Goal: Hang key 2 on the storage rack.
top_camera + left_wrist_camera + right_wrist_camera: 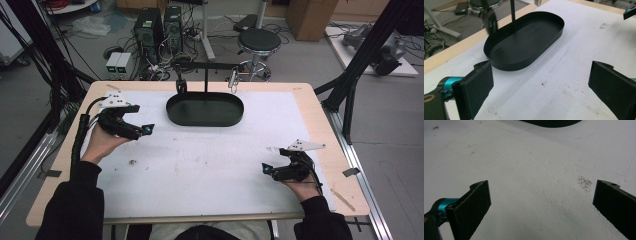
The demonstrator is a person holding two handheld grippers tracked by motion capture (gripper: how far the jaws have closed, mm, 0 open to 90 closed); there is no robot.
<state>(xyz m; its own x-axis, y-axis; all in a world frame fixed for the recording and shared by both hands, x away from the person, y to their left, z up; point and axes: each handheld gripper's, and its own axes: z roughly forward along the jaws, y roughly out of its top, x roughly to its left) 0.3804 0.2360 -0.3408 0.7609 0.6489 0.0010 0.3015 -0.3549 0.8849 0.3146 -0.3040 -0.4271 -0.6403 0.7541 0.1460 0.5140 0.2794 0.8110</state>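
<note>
The left hand-held gripper (pixel 142 131) hangs over the left part of the tabletop (pixel 200 170), nearer the far edge than the near one, and points toward the tray (pixel 204 109). Its jaws stand wide apart with nothing between them; in the left gripper view the gap between the pads (pixel 477 85) frames bare white surface just short of the tray (pixel 524 42).

The tray is a black oval with a low upright wall, lying flat near the middle of the far edge. A thin black stand (pixel 206 75) rises from the tray's far side, with a crossbar and two clips (pixel 233 79) hanging from it above the tray.

The right hand-held gripper (pixel 270 171) is near the right near corner, low over the tabletop and pointing left. Its jaws are also spread wide and hold nothing; in the right gripper view the pads (pixel 474 202) flank white surface marked with a small patch of dark specks (pixel 584 182). The tray's near rim (pixel 551 123) shows at the top of that view, well apart from the jaws.

A small dark smudge (pixel 133 161) lies on the tabletop left of centre, between the two grippers.
</note>
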